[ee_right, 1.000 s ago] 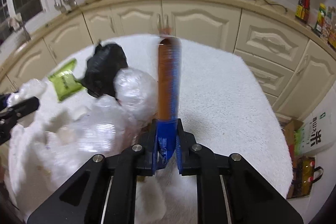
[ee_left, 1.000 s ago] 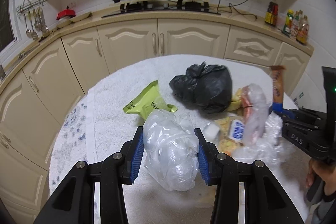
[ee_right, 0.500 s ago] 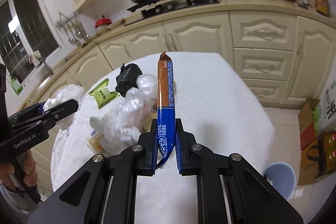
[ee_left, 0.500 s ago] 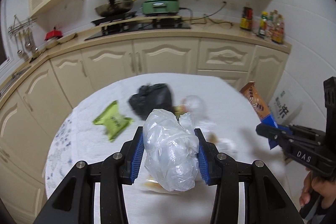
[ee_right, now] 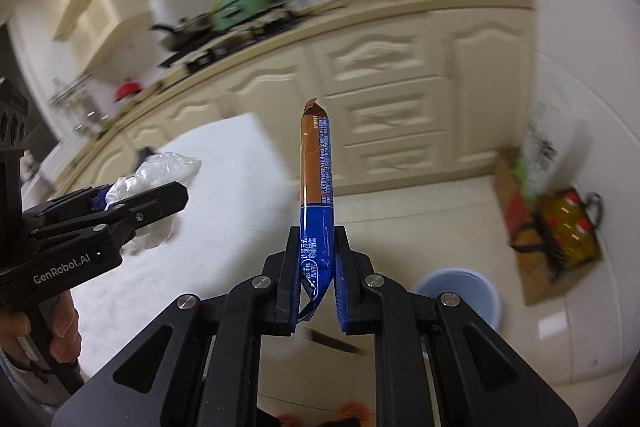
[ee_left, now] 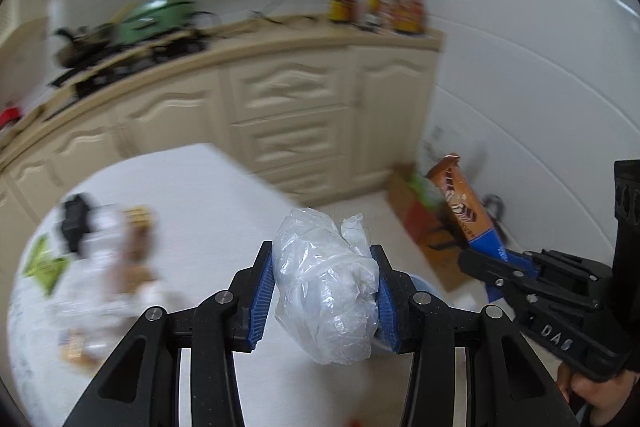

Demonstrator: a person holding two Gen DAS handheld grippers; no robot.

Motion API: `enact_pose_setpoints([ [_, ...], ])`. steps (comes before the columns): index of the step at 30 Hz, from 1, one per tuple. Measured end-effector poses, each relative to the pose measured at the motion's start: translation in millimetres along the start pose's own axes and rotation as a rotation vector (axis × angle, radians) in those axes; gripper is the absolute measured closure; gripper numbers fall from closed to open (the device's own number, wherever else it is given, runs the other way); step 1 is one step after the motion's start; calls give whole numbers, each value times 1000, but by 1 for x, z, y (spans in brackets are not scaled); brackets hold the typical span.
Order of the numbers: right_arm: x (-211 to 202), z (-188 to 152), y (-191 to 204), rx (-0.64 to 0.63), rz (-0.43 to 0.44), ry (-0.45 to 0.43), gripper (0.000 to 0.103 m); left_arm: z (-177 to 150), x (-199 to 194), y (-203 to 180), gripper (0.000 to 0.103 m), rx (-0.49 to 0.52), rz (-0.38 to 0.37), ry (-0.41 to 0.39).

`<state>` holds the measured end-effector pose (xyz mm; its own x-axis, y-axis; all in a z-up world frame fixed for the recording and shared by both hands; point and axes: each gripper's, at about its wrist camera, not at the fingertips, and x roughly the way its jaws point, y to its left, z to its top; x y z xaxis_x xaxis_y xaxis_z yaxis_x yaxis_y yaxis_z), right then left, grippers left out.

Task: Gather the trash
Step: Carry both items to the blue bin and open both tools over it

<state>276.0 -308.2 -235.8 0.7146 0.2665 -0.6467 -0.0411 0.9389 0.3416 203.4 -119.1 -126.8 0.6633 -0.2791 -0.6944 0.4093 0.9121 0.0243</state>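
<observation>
Left gripper (ee_left: 324, 291) – you clamp the crumpled clear bag (ee_left: 326, 291), off the table's (ee_left: 192, 187) edge | right gripper (ee_right: 318, 275) – clenched on snack wrapper (ee_right: 316, 187), beyond the table, above the blue bin (ee_right: 460, 291).

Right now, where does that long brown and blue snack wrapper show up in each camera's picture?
Left wrist view: brown and blue wrapper at right, in the right gripper.
Right wrist view: wrapper at centre, standing up from the jaws.
Shared landmark: green cooker on the counter.
</observation>
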Motion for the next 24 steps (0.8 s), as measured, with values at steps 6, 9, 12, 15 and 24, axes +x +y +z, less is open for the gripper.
enact_pose_setpoints([
  [6, -2, -20, -82, 105, -91, 25, 89, 24, 78, -74, 61, 97, -80, 75],
  [9, 5, -32, -114, 153, -117, 50, 89, 32, 129, -106, 61, 156, -92, 136],
  [12, 20, -42, -145, 194, -135, 80, 89, 37, 173, -124, 61, 187, -88, 186],
  [15, 34, -51, -166, 211, -145, 108, 89, 47, 217, -137, 58, 190, -111, 240],
  [24, 74, -72, -202, 257, -152, 173, 89, 68, 298, -151, 28, 197, -79, 282],
])
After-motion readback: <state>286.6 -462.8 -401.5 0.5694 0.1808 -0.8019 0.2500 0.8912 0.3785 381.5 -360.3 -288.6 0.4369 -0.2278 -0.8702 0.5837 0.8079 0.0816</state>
